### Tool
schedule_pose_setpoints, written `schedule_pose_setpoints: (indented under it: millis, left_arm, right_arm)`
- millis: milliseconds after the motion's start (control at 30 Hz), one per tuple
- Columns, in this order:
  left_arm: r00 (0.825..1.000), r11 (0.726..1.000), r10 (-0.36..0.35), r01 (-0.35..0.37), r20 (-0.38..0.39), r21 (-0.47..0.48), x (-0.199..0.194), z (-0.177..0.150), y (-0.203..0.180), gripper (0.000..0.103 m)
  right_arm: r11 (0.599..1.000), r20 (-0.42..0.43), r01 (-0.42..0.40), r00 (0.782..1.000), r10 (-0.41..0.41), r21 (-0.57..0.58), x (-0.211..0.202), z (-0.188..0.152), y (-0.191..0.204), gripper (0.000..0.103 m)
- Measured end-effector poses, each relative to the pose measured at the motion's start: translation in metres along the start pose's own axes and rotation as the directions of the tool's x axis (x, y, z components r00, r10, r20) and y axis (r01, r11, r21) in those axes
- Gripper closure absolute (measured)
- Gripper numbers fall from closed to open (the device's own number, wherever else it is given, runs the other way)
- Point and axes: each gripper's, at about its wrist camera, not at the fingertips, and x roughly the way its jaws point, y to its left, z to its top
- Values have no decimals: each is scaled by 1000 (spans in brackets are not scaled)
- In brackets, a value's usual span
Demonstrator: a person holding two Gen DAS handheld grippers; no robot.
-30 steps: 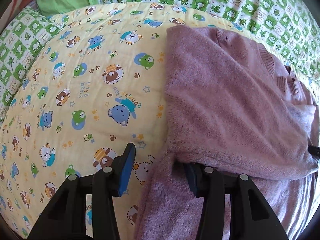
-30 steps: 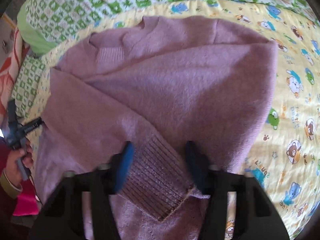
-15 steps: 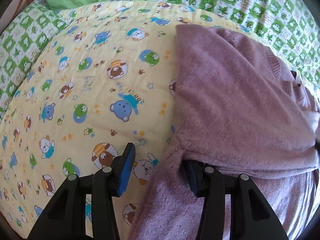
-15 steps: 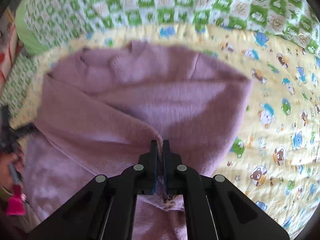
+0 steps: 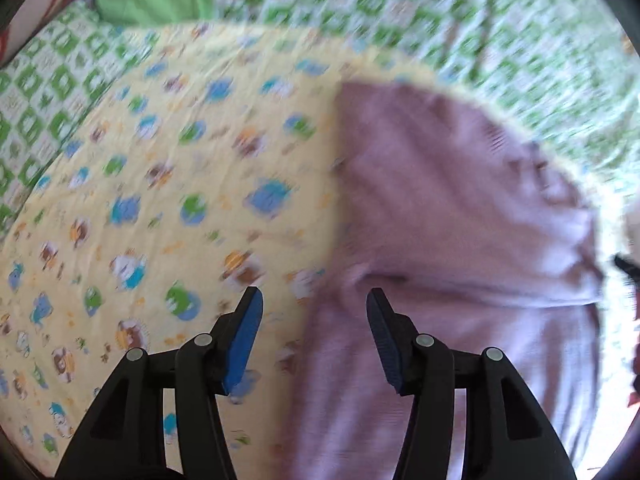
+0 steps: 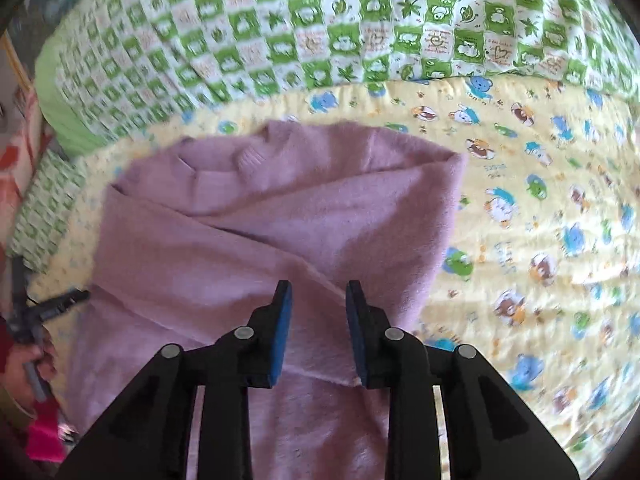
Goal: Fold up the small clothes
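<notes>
Right claw point(image 6: 316, 320) opening above the folded sleeve point(image 6: 224, 280), pinching nothing; left claw point(image 5: 314, 332) spreading at the sweater's point(image 5: 460, 208) nine-o'clock edge, also empty; lift both clear without snagging the knit.

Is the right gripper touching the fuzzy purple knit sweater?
Cannot tell. In the right wrist view the opening right gripper hangs over the purple knit sweater with nothing between its jaws, but no clear gap shows.
</notes>
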Motion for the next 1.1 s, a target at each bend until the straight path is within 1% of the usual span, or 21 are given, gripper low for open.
schedule_pose_setpoints:
  millis: [33, 67, 100, 200, 233, 267, 300, 333, 367, 400, 433, 467, 500, 567, 600, 667, 767, 867, 933, 1000, 1100]
  left_arm:
    - [999, 999, -38, 38, 10, -1, -3, 6, -6, 47]
    - [997, 997, -73, 73, 9, 4, -2, 12, -14, 47]
    - [995, 995, -103, 103, 5, 9, 2, 21, -25, 47]
    - [987, 987, -158, 158, -6, 32, 24, 43, -54, 47]
    - [987, 986, -159, 160, -27, 38, 38, 49, -62, 47]
    - [989, 989, -141, 143, -51, 40, 50, 53, -66, 47]
    - [993, 995, -89, 93, -79, 37, 67, 58, -65, 47]
    - [994, 999, -32, 34, -103, 22, 83, 64, -62, 48]
    - [992, 1000, -6, 7, -125, 9, 93, 66, -57, 47]
    - [991, 999, -34, 31, -126, -23, 97, 65, -49, 47]
    - [991, 998, -58, 53, -119, -46, 96, 67, -44, 47]
    - [991, 996, -70, 64, -118, -56, 94, 68, -41, 49]
    - [991, 997, -68, 63, -115, -50, 90, 68, -40, 50]
    - [992, 998, -62, 59, -110, -29, 78, 64, -39, 49]
    - [992, 998, -60, 58, -110, -20, 70, 60, -39, 49]
    - [993, 999, -45, 45, -108, -10, 54, 49, -36, 42]
    - [994, 998, -62, 63, -91, 1, 25, 25, -27, 38]
    - [993, 998, -61, 63, -96, 16, -3, -7, -18, 32]
    - [992, 997, -62, 65, -112, 28, -15, -34, -11, 32]
    - [990, 998, -59, 63, -130, 27, -27, -56, -2, 31]
    - [985, 997, -65, 69, -159, 20, -41, -86, 14, 29]
  right_arm:
    - [998, 4, -62, 998, 62, 21, -1, -3, 2, 74]
    - [994, -2, -105, 994, 105, 36, 2, -4, 6, 74]
    - [991, -10, -125, 992, 126, 45, 9, -3, 11, 74]
    - [983, -49, -167, 984, 171, 81, 34, -7, 19, 74]
    - [977, -62, -185, 979, 192, 104, 42, -9, 23, 74]
    - [971, -85, -197, 974, 209, 132, 54, -10, 22, 74]
    - [973, -102, -185, 974, 200, 139, 63, -12, 24, 74]
    - [978, -115, -159, 978, 175, 133, 61, -24, 22, 74]
    - [988, -137, -104, 983, 120, 118, 66, -27, 19, 75]
    - [989, -133, -83, 986, 99, 122, 67, -29, 12, 79]
    - [986, -120, -92, 987, 109, 142, 66, -30, 7, 83]
    - [978, -103, -99, 987, 119, 184, 62, -31, -5, 84]
    - [972, -92, -98, 989, 120, 212, 58, -31, -13, 84]
    - [969, -58, -74, 994, 90, 234, 43, -31, -22, 81]
    - [971, -48, -54, 997, 67, 233, 36, -33, -23, 81]
    - [970, -31, -32, 999, 41, 243, 19, -39, -27, 80]
    - [967, -13, -9, 1000, 13, 256, -2, -50, -28, 76]
    - [963, 6, -17, 1000, 16, 270, -22, -65, -26, 67]
    - [962, 10, -12, 1000, 10, 273, -30, -72, -19, 59]
    - [962, 18, -4, 1000, -1, 274, -44, -87, -15, 58]
    - [958, 10, -6, 1000, 3, 286, -60, -115, -8, 58]
